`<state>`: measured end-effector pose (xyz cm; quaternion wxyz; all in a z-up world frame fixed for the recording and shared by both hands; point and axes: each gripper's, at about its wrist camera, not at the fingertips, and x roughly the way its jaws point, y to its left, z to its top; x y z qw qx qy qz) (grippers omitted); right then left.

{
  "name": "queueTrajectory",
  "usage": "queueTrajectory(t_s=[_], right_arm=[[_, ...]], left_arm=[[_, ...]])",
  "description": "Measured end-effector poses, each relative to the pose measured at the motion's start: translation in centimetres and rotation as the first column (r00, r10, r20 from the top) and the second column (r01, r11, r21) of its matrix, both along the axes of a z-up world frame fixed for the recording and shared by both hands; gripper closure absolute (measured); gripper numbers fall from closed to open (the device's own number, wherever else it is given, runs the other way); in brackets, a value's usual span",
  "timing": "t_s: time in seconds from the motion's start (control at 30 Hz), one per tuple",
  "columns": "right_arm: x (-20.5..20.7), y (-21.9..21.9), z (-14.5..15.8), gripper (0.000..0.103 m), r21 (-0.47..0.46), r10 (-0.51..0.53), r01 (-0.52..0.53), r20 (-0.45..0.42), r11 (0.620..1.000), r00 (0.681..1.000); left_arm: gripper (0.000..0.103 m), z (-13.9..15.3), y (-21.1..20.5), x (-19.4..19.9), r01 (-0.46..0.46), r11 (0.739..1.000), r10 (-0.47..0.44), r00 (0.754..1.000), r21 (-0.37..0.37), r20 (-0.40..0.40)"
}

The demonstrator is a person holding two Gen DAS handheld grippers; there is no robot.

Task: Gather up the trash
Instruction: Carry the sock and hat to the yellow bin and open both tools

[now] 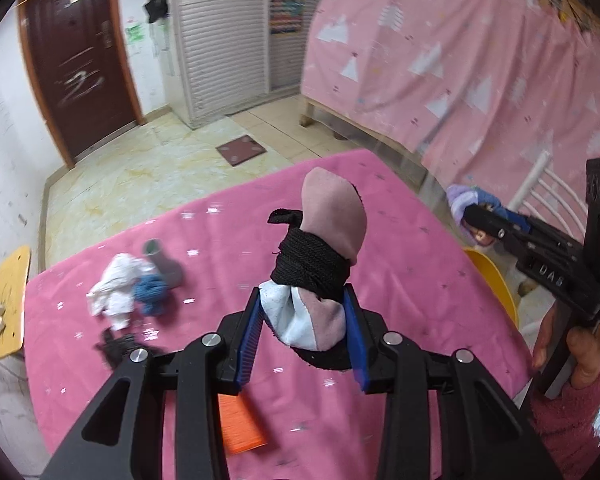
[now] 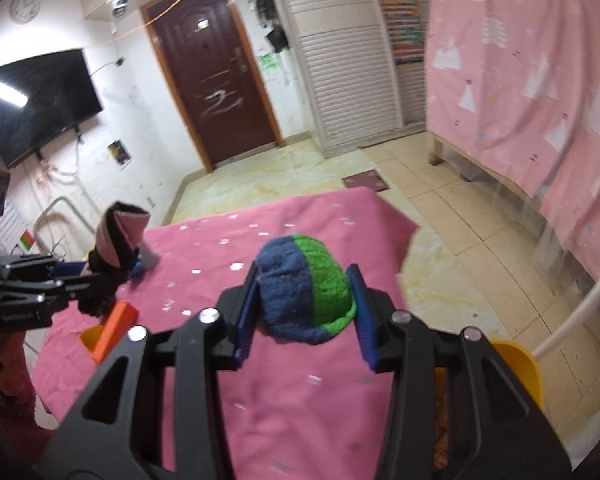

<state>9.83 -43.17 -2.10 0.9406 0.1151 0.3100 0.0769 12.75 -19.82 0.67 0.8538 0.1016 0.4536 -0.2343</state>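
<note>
the left gripper is closed on a pink, black and white cloth bundle, its blue pads pressing the lower end while the pink tip sticks up above the pink-covered table. the right gripper is clamped on a blue and green knitted ball, which fills the gap between its pads and is held over the table's near half. in the left wrist view the right gripper sits past the table's right edge, above a yellow bin. on the table, toward its far left part, lie a white crumpled cloth, a blue yarn ball touching it, and a grey tube just behind them. a black scrap lies nearer on the table's left side, and an orange block rests on the table near its front edge, partly hidden under the left gripper
</note>
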Motion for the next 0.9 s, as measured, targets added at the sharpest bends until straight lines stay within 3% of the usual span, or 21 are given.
queueTrajectory(t_s=[0.33,0.53,0.57,0.63,0.7,0.9], right_arm=[[-2.9,-7.7,-3.4,0.062,0.030,-0.116,0.118,-0.061,0.993,0.991],[-4.4,-10.8,-5.3,0.062,0.031,-0.157,0.161,-0.097,0.986,0.983],[-4.6,-11.3,-5.6,0.060,0.035,-0.161,0.165,-0.103,0.986,0.982],[-5.2,-11.9,-6.1,0.045,0.045,-0.170,0.176,-0.118,0.983,0.978],[-5.6,-12.7,-6.4,0.038,0.058,-0.181,0.189,-0.119,0.980,0.976],[-7.2,-15.4,-6.0,0.038,0.092,-0.247,0.254,-0.083,0.963,0.966]], left_arm=[[0.072,-2.0,-7.4,-1.3,0.112,0.992,-0.109,0.992,0.052,-0.058],[0.072,-2.9,-12.1,-2.3,0.206,0.978,-0.198,0.970,0.039,-0.137],[0.072,-3.0,-12.8,-2.5,0.222,0.974,-0.215,0.966,0.036,-0.144],[0.072,-3.3,-14.8,-3.3,0.265,0.964,-0.256,0.952,0.030,-0.168],[0.072,-3.5,-16.6,-4.1,0.300,0.954,-0.291,0.940,0.025,-0.179],[0.072,-4.7,-21.0,-7.0,0.403,0.915,-0.390,0.898,0.024,-0.204]])
